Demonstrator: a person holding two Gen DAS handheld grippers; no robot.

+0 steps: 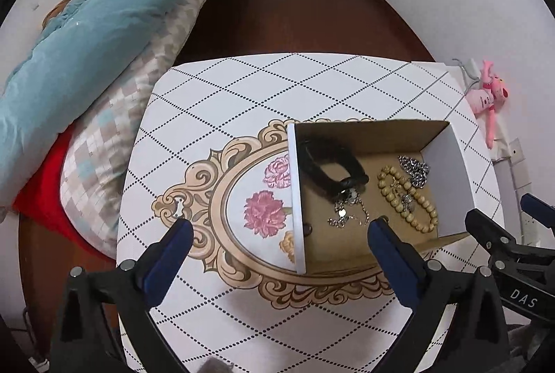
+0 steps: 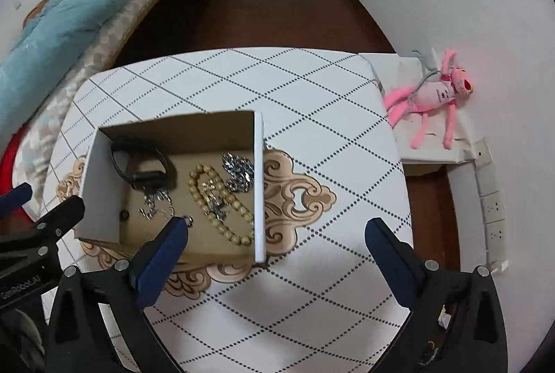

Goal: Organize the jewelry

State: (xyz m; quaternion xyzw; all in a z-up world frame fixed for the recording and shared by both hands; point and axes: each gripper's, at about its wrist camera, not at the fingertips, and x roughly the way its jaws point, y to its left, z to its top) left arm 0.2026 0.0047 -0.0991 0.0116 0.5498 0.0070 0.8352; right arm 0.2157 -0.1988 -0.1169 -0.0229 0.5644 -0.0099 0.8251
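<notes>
Jewelry (image 1: 407, 196) in box (image 1: 447, 185), beyond open jaws.

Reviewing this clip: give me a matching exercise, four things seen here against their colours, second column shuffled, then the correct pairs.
Things:
1. bead bracelet
2. watch band
3. plush toy
4. quilt

Colours:
A. pink
B. light blue
C. tan
D. black

Pairs: 1-C, 2-D, 3-A, 4-B

Both wrist views are aimed steeply down at the bench (image 1: 215, 102) from close above; the open box (image 2: 258, 185) is shared.
</notes>
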